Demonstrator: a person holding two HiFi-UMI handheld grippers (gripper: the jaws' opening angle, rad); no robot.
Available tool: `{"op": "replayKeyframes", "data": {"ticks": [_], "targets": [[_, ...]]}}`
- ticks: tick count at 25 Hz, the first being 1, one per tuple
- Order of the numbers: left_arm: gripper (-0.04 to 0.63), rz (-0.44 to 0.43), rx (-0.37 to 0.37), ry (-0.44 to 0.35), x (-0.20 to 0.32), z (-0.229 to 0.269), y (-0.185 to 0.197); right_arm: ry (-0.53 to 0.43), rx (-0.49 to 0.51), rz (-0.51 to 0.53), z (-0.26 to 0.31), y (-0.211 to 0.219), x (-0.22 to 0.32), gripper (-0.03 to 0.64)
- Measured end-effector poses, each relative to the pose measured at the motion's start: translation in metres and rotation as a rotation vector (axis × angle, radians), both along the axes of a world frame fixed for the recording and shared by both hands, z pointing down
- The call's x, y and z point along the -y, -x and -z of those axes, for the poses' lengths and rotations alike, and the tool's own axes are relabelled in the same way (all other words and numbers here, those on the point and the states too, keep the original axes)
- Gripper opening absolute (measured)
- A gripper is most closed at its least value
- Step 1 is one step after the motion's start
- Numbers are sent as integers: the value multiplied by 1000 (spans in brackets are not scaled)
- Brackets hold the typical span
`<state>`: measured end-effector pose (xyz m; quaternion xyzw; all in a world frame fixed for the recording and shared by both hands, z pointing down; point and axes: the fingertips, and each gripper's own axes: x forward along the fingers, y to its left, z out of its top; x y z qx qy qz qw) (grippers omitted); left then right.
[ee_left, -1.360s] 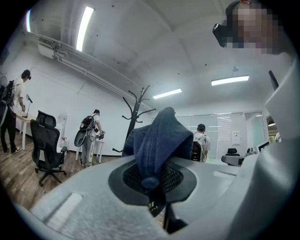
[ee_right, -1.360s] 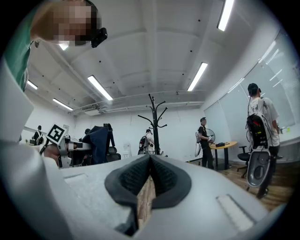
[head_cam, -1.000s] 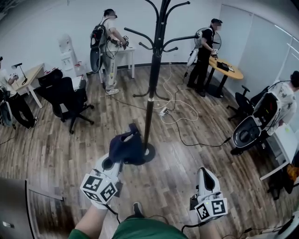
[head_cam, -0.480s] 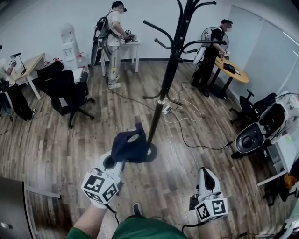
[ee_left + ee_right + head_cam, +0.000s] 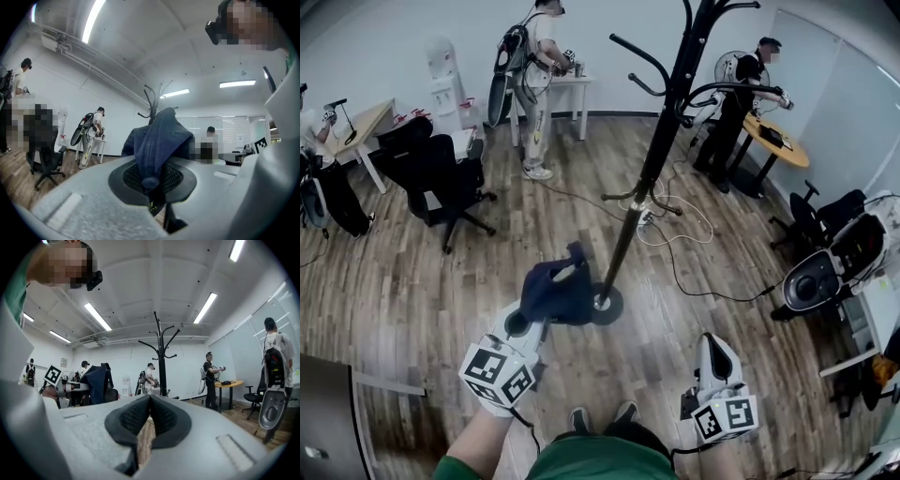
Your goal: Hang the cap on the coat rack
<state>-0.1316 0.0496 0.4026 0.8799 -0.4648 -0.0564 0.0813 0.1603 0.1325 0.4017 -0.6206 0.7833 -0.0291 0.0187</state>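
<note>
The left claw [image 5: 151, 180] is clamped shut on the cap [image 5: 157, 140], its pads [image 5: 180, 180] pinching a fold of the dark cloth. The right claw [image 5: 149, 416] is closed too, with nothing between its jaws. It hangs well apart from the cap, to the right.

The cap looks light, soft and floppy, and bunches where it is pinched. An edge grip like this one probably suits it, since it leaves the crown loose to drop over a hook.

The cap [image 5: 555, 292] juts forward from the left claw's [image 5: 542, 323] tips, above the floor [image 5: 422, 281]. In the head view it overlaps the rack's [image 5: 637, 187] base, just beside the pole. The hooks [image 5: 712, 89] branch off high on the pole, so I judge the cap needs lifting and tipping onto one.
</note>
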Motion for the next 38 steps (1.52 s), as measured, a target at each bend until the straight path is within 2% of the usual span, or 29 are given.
{"op": "replayKeyframes", "data": {"ticks": [12, 24, 31, 38], "targets": [[26, 70, 23, -15, 41, 7, 0, -22, 22, 97, -3, 2, 72, 2], [26, 166, 59, -19, 122, 19, -22, -49, 43, 174, 7, -36, 174, 2], [26, 218, 90, -48, 147, 34, -34, -75, 59, 230, 15, -52, 209, 2], [26, 248, 100, -61, 175, 38, -29, -90, 72, 277, 16, -49, 227, 2]]}}
